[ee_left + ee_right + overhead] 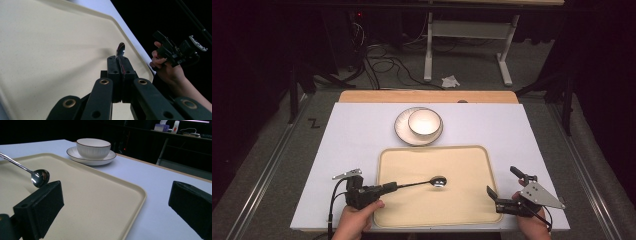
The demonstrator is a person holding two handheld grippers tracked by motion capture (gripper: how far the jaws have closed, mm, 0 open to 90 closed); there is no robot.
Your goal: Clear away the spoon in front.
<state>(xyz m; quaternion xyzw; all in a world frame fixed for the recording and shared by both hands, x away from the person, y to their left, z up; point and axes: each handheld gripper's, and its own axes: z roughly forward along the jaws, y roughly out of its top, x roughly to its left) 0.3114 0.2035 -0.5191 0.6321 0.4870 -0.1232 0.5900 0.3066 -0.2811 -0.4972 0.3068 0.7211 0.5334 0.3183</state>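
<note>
High view: the left gripper (388,188) is clamped on the handle end of a spoon (422,183), its jaws pressed together with the handle pinched between the pads, and it holds the spoon out over the middle of the tray (472,210), bowl end towards the tray's right half. Gripping at the far end of the handle keeps the gripper body outside the tray's left edge, which I judge is deliberate, so that only the slim spoon crosses the raised rim. From the right gripper view the spoon's bowl (40,178) hangs just above the tray surface; whether it touches cannot be told. The right gripper (504,190) waits at the tray's near right corner, jaws wide apart and holding nothing, clear of the spoon's path. A bowl (424,122) stands inside a plate (401,131) on the table (352,130) just beyond the tray's far edge, near its middle; nesting the pair keeps them compact and out of the way. Open room: the whole tray floor is bare, so the spoon can be lowered anywhere on it. The one edge to mind is the tray's rim, and the table's near edge lies close behind both hands.
</note>
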